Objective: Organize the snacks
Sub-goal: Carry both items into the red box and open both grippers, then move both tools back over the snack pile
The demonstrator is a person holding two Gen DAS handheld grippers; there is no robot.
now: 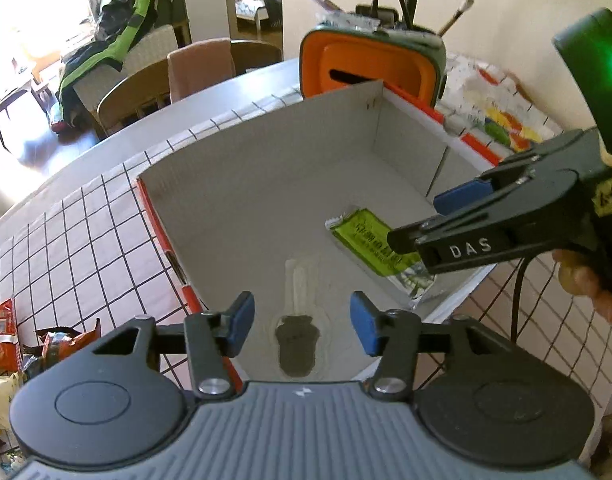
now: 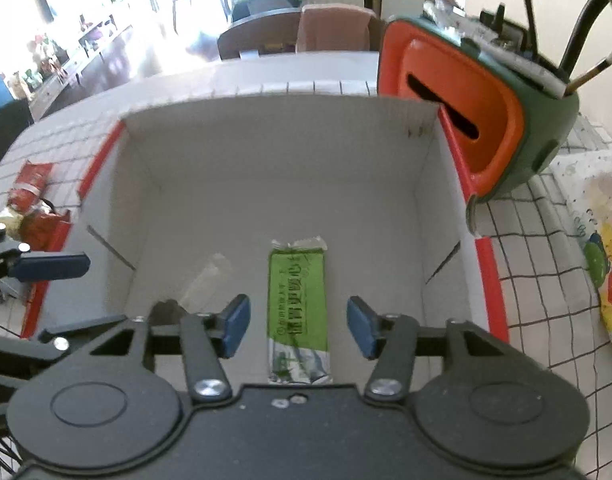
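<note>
My right claw (image 2: pixel 298 330) hung open and empty over the green snack bar (image 2: pixel 298 308) on the box (image 2: pixel 274 184) floor, its long axis running straight away between my pads. My left claw (image 1: pixel 302 324), also parted and empty, stood nearer the red packets (image 1: pixel 2 334) left on the desk (image 1: pixel 86 232).

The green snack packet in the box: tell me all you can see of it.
The green foil snack packet is a flat, oblong sachet with a bright green printed face and crimped silvery ends. It lies flat on the floor of the open white cardboard box, label up. The right gripper hovers over it, fingers apart and not touching it.
</note>
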